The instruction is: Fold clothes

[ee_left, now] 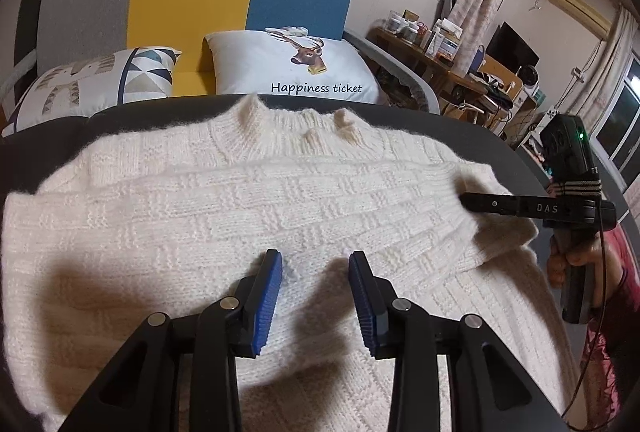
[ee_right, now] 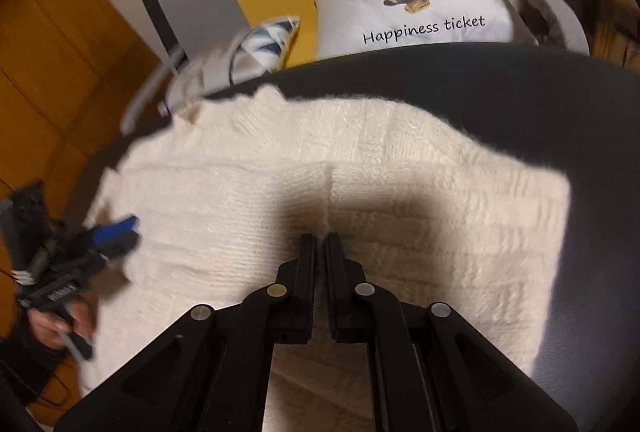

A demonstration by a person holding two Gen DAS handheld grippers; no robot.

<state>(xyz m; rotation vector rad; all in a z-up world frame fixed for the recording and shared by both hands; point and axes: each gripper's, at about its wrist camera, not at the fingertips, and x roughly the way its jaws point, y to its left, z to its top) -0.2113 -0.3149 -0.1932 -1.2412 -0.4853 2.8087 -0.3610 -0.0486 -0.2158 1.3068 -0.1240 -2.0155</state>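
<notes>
the cream knit sweater [ee_left: 256, 216] lies spread on the dark bench [ee_left: 500, 148], collar toward the sofa cushions. progress, judged from how the cloth lies:

- left side: the shoulder and sleeve area lies flat and reaches the left edge of the bench. no fold is visible there.
- centre: the body panel lies flat, with the collar [ee_left: 296, 120] open and facing up.
- right side: in the left wrist view a band of knit lies across the body toward the right edge, so one sleeve or side appears to be turned inward. whether this is a finished fold cannot be told.

assessment: the task is at an early stage. at most one fold is placed; the opposite side and the lengthwise fold of the body are left.

jaws:

- left gripper [ee_left: 315, 264]: jaws about half open, blue pads visible on both inner faces. the tips sit just above or on the centre of the sweater; no cloth is pinched between them. contact with the knit cannot be confirmed.
- right gripper [ee_right: 319, 240]: jaws closed to a narrow slit. in the right wrist view the tips meet at a ridge of knit that runs up from them, which suggests a pinch of fabric is held, but the view is blurred and shadowed. in the left wrist view the closed fingers lie against the right edge of the sweater.
</notes>
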